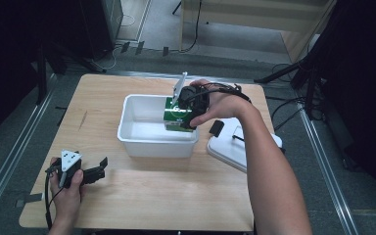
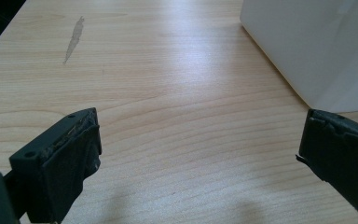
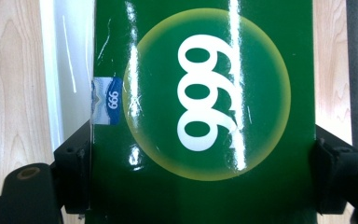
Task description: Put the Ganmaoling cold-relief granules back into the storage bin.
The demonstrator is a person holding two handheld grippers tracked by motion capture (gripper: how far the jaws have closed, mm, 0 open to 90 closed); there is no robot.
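The right tool (image 1: 183,117) clamps a green box (image 1: 178,116), its 2 black jaws pressed flat against the box's opposite sides. In the right gripper view the box (image 3: 205,112) is glossy cardboard with a pale yellow circle, white digits "999" and a small blue-and-white seal at one edge. The box hangs from this tool over the right end of a white plastic bin (image 1: 142,139), rectangular with a rolled rim. A white lid (image 1: 230,147) lies flat just beyond the bin, under the right forearm.

The left tool (image 1: 100,169) sits low over the light wooden desk (image 1: 176,196), jaws spread wide with nothing between them; the bin's smooth wall (image 2: 303,51) stands ahead of its right jaw.
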